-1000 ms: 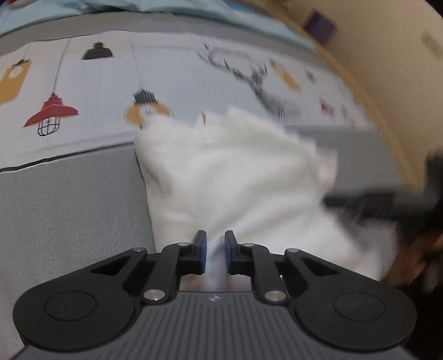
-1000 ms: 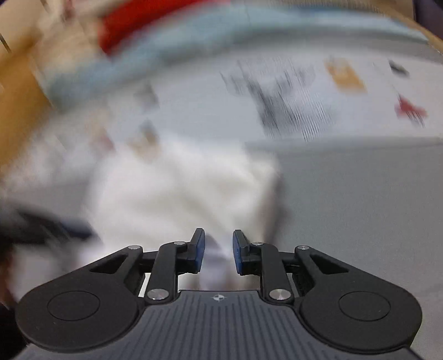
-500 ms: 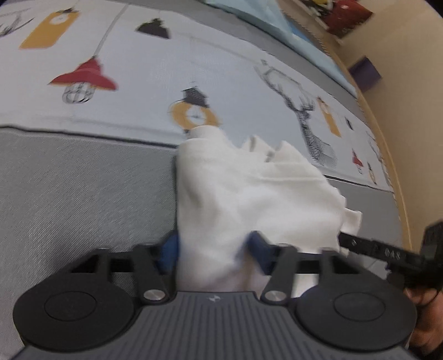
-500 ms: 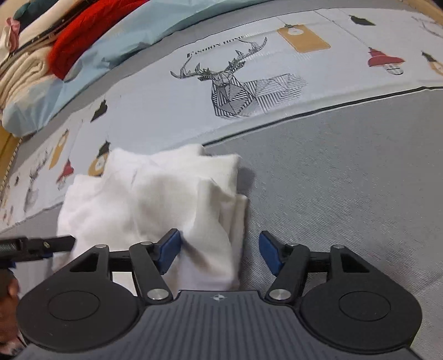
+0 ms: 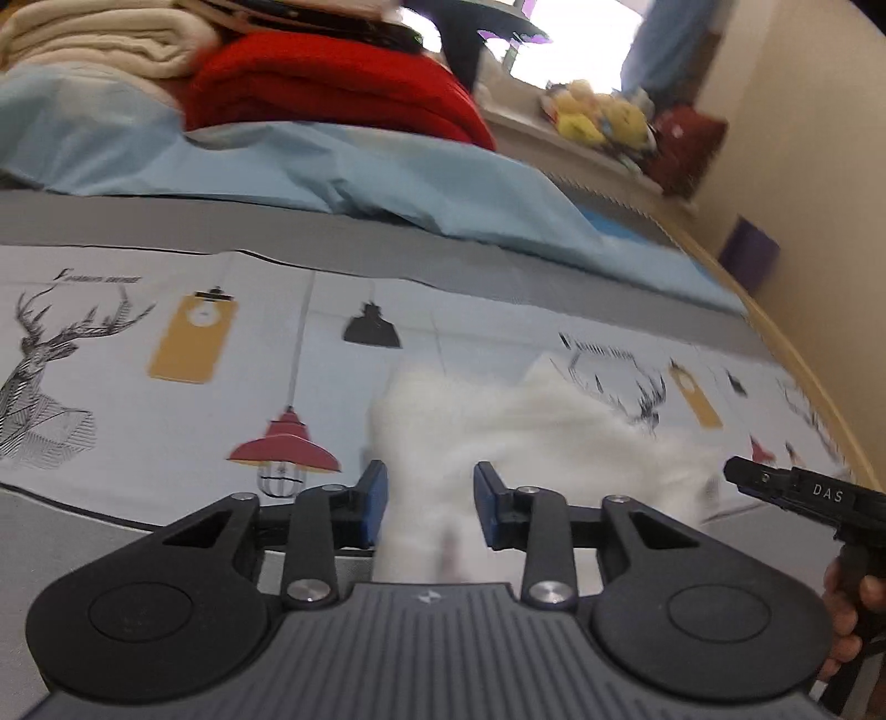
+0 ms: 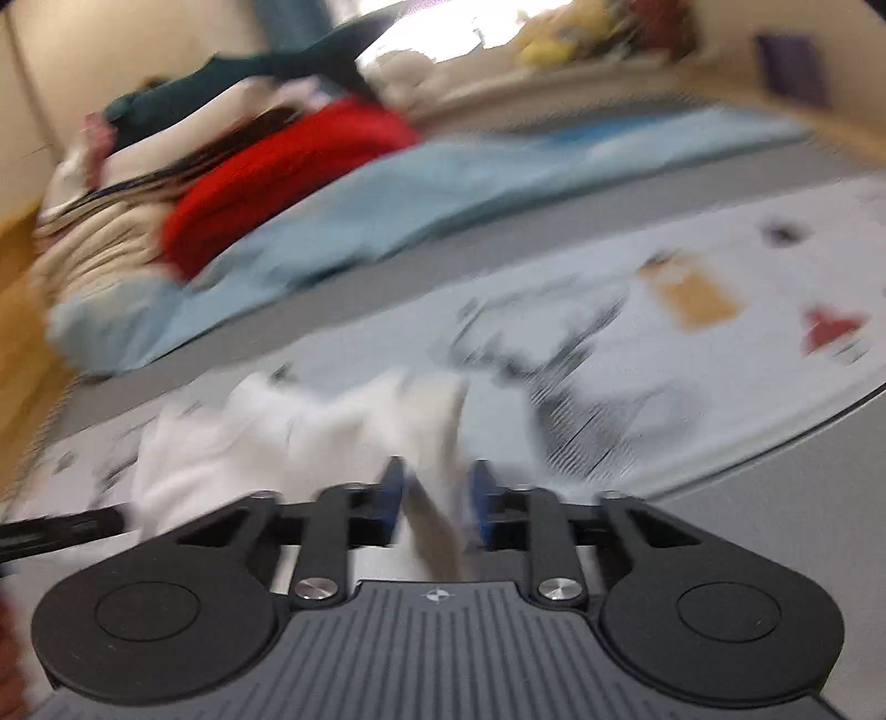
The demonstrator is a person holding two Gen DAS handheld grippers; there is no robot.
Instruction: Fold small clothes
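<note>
Bunching whitely, the crumpled garment (image 5: 515, 437) was clamped by left gripper (image 5: 426, 507) and right gripper (image 6: 437, 498), jaws just closing.

Bg only: bed (image 5: 83, 554) w/ grey cover and a printed sheet (image 5: 183, 410), pale blue-grey w/ deer heads, hanging lamps, yellow tags. Light blue duvet (image 5: 343, 171) bunched at far end. On it a red blanket (image 5: 332, 83), folded, and a cream blanket (image 5: 94, 39) beside it. Beige wall (image 5: 819, 138) along right side of bed, wood bed edge (image 5: 797, 354) below it. Bright window (image 5: 576, 33) at back, overexposed; sill has yellow soft toys (image 5: 598, 116). Purple box (image 5: 747, 257) by wall. Right wrist view too blurred for more.
</note>
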